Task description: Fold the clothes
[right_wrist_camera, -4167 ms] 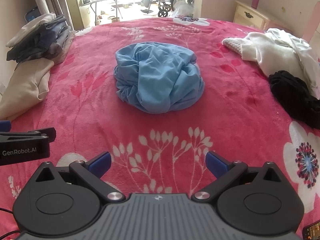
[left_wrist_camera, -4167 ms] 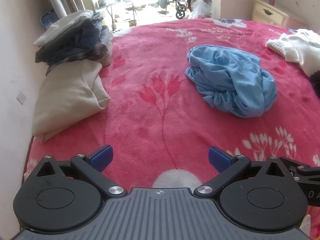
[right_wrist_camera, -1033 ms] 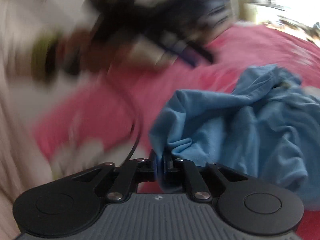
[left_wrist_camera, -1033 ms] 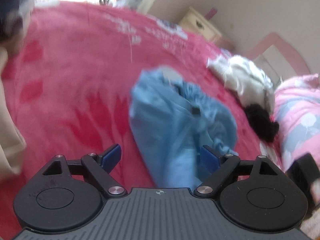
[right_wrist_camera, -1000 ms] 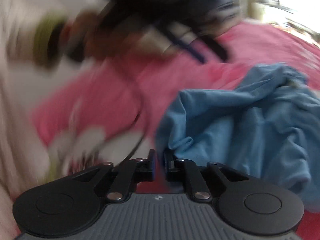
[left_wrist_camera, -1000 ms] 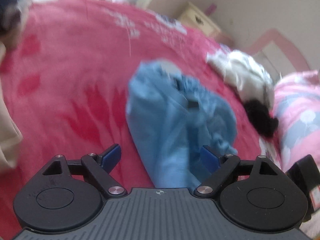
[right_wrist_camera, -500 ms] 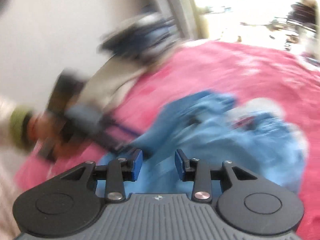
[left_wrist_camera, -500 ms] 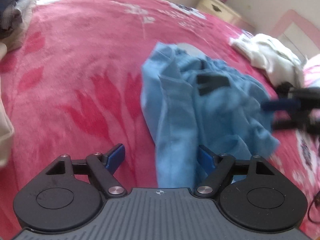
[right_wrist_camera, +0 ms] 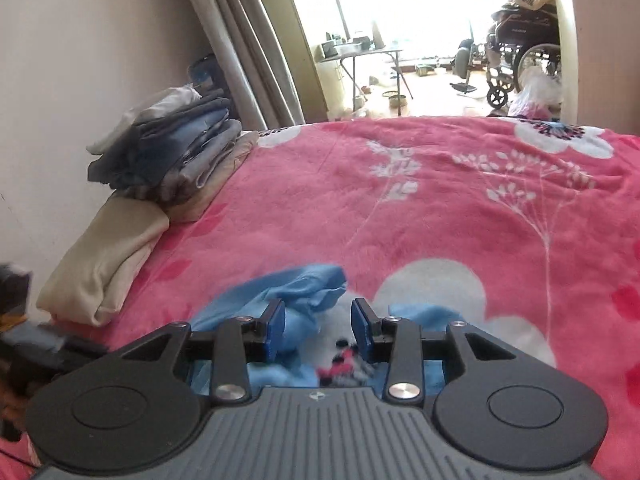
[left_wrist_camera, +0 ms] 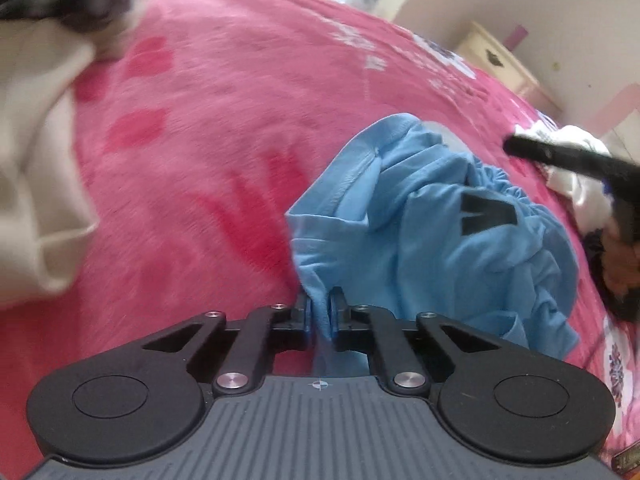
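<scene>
**Left gripper pinches the blue shirt's edge**

While my left gripper (left_wrist_camera: 319, 314) sits clamped on a fold of the blue shirt (left_wrist_camera: 432, 232), the rest of the garment lies crumpled on the pink floral blanket (left_wrist_camera: 224, 128), spreading toward two o'clock from the pinch. My right gripper (right_wrist_camera: 318, 330) hovers with its jaws apart over another part of that shirt, blue cloth beneath and between the pads, nothing gripped. A stack of folded clothes (right_wrist_camera: 168, 152) rests at ten o'clock against the wall, above a beige folded piece (right_wrist_camera: 104, 260). White clothing (left_wrist_camera: 576, 168) lies at two o'clock beyond the shirt.
</scene>
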Action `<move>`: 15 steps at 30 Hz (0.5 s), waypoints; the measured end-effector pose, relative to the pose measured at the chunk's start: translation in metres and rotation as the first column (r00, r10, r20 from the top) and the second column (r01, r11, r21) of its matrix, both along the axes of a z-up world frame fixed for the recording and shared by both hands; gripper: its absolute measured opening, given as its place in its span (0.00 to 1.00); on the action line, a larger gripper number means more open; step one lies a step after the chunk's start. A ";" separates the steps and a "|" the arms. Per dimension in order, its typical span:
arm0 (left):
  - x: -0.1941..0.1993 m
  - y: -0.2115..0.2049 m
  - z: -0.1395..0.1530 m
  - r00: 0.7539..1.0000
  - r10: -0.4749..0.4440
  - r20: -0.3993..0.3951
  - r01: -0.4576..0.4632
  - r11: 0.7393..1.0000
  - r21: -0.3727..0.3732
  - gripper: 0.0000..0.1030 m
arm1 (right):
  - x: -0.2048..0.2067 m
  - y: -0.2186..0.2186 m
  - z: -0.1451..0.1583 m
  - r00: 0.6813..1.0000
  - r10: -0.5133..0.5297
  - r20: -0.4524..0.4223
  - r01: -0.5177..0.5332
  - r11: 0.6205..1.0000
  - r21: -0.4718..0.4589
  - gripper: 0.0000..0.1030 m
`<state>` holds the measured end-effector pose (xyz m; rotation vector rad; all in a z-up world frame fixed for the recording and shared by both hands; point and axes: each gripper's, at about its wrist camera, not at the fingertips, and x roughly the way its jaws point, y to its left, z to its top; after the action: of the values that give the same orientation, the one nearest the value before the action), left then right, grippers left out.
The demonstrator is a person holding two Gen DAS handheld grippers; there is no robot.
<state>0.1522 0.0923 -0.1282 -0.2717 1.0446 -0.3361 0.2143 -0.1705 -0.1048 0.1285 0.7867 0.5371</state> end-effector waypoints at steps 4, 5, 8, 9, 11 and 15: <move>-0.014 0.011 0.000 0.999 0.021 -0.031 -0.021 1.000 0.014 0.06 | 0.039 0.013 -0.011 0.997 0.033 -0.071 -0.032 0.999 0.022 0.42; -0.017 0.013 0.000 0.999 0.024 -0.037 -0.023 1.000 0.016 0.05 | 0.048 0.017 -0.015 0.994 0.051 -0.100 -0.049 0.998 0.028 0.45; -0.021 0.016 -0.001 0.999 0.026 -0.048 -0.025 0.999 0.021 0.05 | 0.077 0.032 -0.026 0.977 0.093 -0.194 -0.086 0.995 0.049 0.56; -0.021 0.016 -0.002 0.999 0.023 -0.050 -0.021 1.000 0.022 0.06 | 0.086 0.035 -0.030 0.971 0.090 -0.220 -0.081 0.995 0.051 0.56; -0.019 0.015 -0.002 0.999 0.002 -0.054 -0.002 1.000 0.006 0.07 | 0.102 0.040 -0.039 0.959 0.083 -0.272 -0.069 0.996 0.059 0.57; -0.014 0.012 -0.003 0.997 -0.046 -0.070 0.044 0.999 -0.028 0.32 | 0.115 0.043 -0.050 0.935 0.077 -0.346 -0.049 0.995 0.087 0.57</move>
<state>0.1385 0.1042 -0.1314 -0.2862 1.1173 -0.3835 0.3290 -0.1277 -0.1543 0.2765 1.1201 0.6149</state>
